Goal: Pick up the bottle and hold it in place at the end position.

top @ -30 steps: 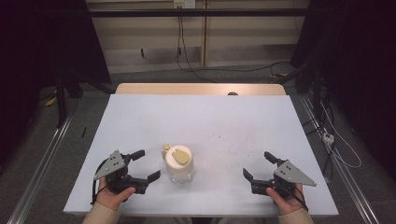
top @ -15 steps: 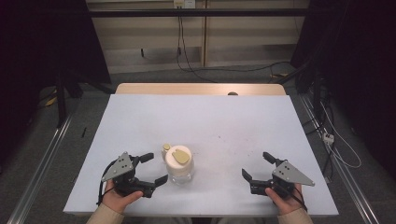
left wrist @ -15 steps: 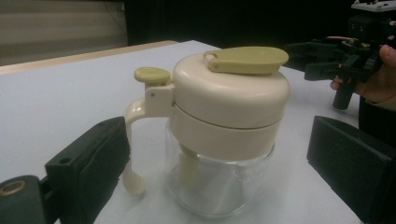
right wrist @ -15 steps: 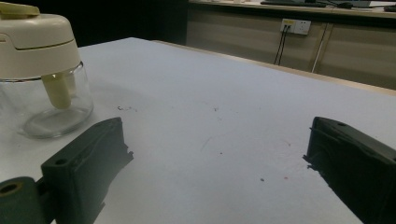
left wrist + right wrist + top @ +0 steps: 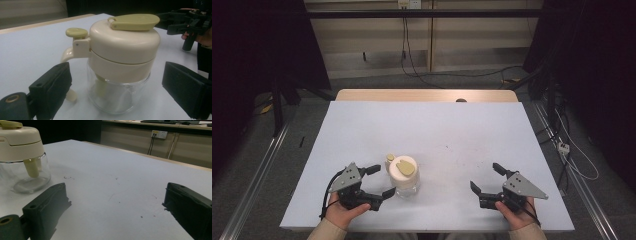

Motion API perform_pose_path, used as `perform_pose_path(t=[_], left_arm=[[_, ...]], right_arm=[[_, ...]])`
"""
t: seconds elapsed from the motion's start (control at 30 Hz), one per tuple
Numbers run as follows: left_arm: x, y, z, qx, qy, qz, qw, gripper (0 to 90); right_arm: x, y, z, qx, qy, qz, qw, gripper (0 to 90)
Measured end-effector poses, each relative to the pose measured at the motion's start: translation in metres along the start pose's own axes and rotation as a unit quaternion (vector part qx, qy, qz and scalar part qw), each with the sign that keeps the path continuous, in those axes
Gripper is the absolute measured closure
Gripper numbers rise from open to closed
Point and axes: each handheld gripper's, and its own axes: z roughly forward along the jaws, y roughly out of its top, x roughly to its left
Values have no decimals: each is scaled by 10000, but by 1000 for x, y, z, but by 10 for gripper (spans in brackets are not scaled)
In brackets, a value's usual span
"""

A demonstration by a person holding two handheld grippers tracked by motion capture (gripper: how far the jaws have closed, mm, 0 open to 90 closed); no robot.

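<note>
L tool [image 5: 378, 180] wide open – flanks jar [image 5: 403, 175].

the high view looks forward and down on your table [image 5: 427, 125] from above your side, far enough back to take in its whole top and the floor beyond. your left gripper view sits low and close, facing across the table at the jar [image 5: 122, 62] between its jaws, with your right gripper [image 5: 190, 22] far off behind. your right gripper view, also low, faces along the tabletop toward the far wall, catching the same jar [image 5: 23, 157] at its left edge. all three views share that jar.
</note>
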Motion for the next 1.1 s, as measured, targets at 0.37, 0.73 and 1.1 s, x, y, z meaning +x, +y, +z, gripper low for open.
perform_pose_path(t=[0.37,0.73,1.1], left_arm=[[-3,1,11,188,26,63,9998,106],[-7,1,23,353,166,159,9991,101],[-14,0,34,394,352,138,9985,68]], right_arm=[[1,0,1,9,10,-19,10000,41],[1,1,1,-14,4,-34,10000,42],[2,1,1,-9,12,-37,10000,43]])
